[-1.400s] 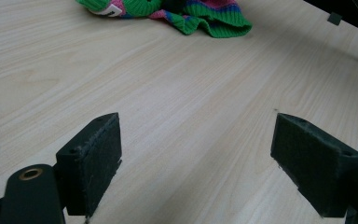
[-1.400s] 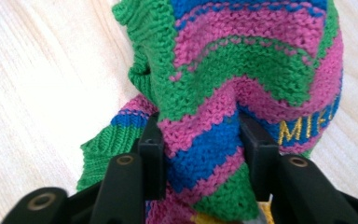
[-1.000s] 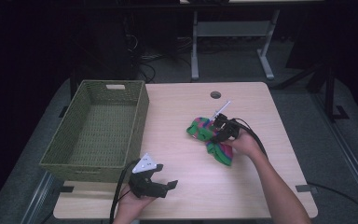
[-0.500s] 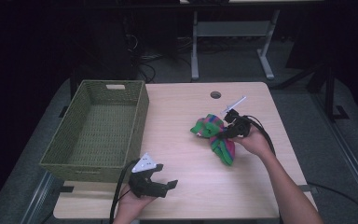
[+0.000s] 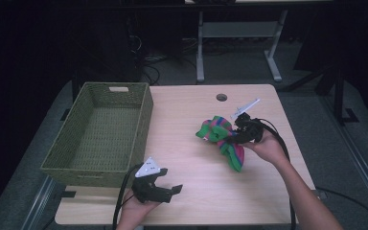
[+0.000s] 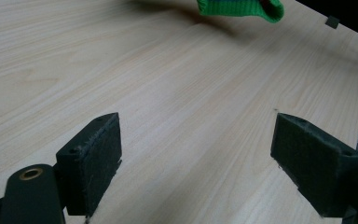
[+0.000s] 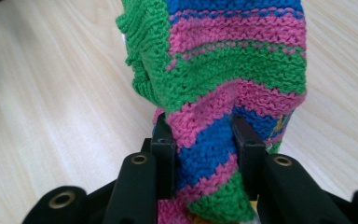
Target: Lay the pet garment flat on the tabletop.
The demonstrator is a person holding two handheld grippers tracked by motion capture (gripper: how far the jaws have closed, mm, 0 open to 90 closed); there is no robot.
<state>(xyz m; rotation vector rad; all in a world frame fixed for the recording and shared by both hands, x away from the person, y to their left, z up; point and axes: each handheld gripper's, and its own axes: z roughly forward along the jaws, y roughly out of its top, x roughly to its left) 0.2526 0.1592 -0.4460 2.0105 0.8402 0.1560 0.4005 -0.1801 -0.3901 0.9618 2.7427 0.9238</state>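
Note:
A knitted garment (image 5: 223, 139) striped in green, pink and blue hangs off the table at the right middle. My right gripper (image 5: 239, 135) is shut on it; in the right gripper view both black pads pinch a fold of the knit (image 7: 205, 144), and the rest of the cloth drapes ahead of the jaws. My left gripper (image 5: 165, 190) rests near the table's front edge, open, with only bare wood between its wide-set pads (image 6: 95, 154). A green hem of the garment (image 6: 240, 7) shows at the top of the left gripper view.
A green woven basket (image 5: 72, 155) with nothing in it stands on the left side of the table. A round cable hole (image 5: 221, 97) lies at the back of the wooden tabletop (image 5: 182, 120). A cable trails from each gripper toward the person.
The right gripper has risen and drifted right with the knitted garment, lifting the cloth off the table. The left gripper has stayed where it was.

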